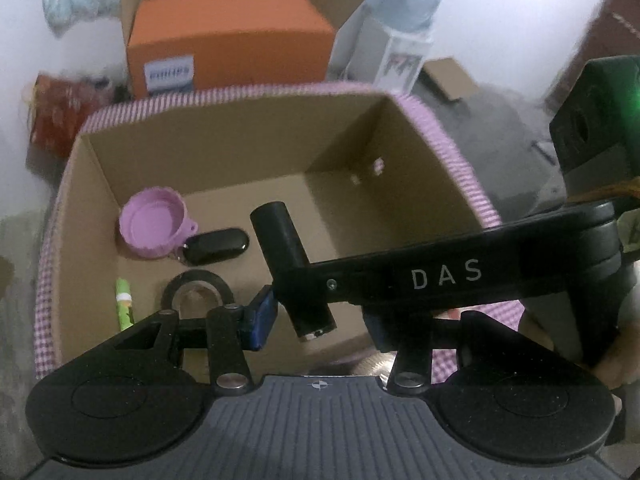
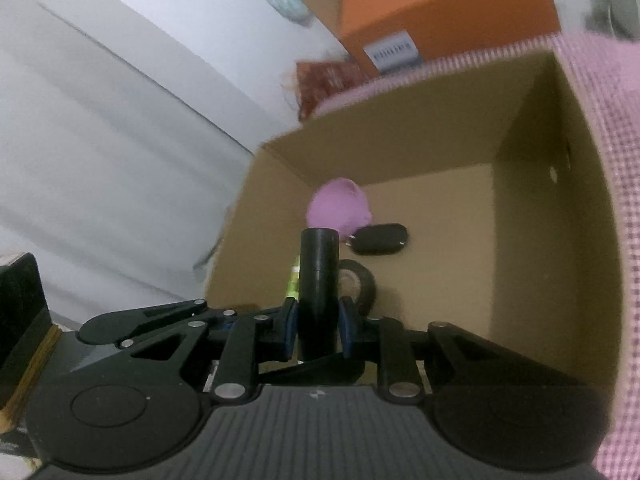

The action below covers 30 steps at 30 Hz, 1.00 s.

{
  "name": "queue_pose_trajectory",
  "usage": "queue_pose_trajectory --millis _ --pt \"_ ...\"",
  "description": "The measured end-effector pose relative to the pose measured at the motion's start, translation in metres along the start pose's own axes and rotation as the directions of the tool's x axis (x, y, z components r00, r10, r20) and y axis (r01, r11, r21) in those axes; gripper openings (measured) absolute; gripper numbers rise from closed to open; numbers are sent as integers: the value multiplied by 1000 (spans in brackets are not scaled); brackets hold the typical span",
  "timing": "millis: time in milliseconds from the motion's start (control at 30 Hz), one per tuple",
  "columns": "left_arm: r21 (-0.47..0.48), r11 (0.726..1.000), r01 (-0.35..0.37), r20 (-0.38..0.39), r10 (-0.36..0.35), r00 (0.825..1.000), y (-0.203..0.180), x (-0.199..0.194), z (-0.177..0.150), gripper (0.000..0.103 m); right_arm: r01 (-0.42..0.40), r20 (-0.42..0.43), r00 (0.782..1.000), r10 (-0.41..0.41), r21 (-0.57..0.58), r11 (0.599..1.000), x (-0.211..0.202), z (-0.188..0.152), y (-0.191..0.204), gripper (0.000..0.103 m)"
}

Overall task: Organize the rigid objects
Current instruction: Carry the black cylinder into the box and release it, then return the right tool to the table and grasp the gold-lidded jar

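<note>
The right claw (image 2: pixel 318 330) is clamped on a black cylinder (image 2: pixel 319 280), its blue pads pressing both sides, and holds it upright over the near part of the open box (image 2: pixel 520 240). In the left wrist view the left claw (image 1: pixel 316 320) stands partly open with its pads on either side of that same cylinder (image 1: pixel 292 268); whether they touch it I cannot tell. On the box floor lie a pink lid (image 1: pixel 154 224) at far left, a black fob (image 1: pixel 218 246) just right of it, a tape roll (image 1: pixel 198 286) nearer, and a green pen (image 1: pixel 125 304) by the left wall. An orange carton (image 1: pixel 228 40) stands beyond.
</note>
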<state>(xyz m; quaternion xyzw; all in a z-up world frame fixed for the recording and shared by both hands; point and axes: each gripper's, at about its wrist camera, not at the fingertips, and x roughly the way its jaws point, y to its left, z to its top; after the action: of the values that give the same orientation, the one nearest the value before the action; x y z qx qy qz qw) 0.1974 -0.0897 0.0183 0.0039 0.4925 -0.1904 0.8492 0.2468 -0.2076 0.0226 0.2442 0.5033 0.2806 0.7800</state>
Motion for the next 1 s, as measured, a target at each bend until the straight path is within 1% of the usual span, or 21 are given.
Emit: queue_pose_trajectory --millis 67,133,233,367,500,633,733,900,1000 --pt "-20 1000 -18 -33 17 999 3 11 4 46 5 -31 999 -5 21 1000 14 7 -11 24" --pt "-24 999 -36 -49 35 998 5 19 6 46 31 -55 998 -29 24 999 27 9 -19 24" --pt "-16 998 -60 -59 59 996 5 20 6 46 39 -79 996 -36 37 999 41 9 -25 24" --pt "-15 997 -76 -47 75 996 6 12 4 46 53 -89 995 -49 41 998 48 9 -28 25" --pt "-5 996 -93 -10 93 996 4 -2 1 47 28 -78 997 -22 68 997 45 8 -27 26" --pt "8 996 -86 39 86 996 -1 -24 -6 47 6 -22 1000 -4 89 996 24 6 -26 26" --pt "27 997 -76 84 74 994 -7 -43 -17 47 -26 46 999 22 90 996 -7 -5 -21 26" --pt "61 998 -34 151 24 988 -17 -71 -44 47 -76 180 982 63 67 995 -66 -41 -13 26" --pt "100 995 -22 181 4 984 -27 -78 -63 47 -91 242 968 73 63 994 -95 -72 -16 26"
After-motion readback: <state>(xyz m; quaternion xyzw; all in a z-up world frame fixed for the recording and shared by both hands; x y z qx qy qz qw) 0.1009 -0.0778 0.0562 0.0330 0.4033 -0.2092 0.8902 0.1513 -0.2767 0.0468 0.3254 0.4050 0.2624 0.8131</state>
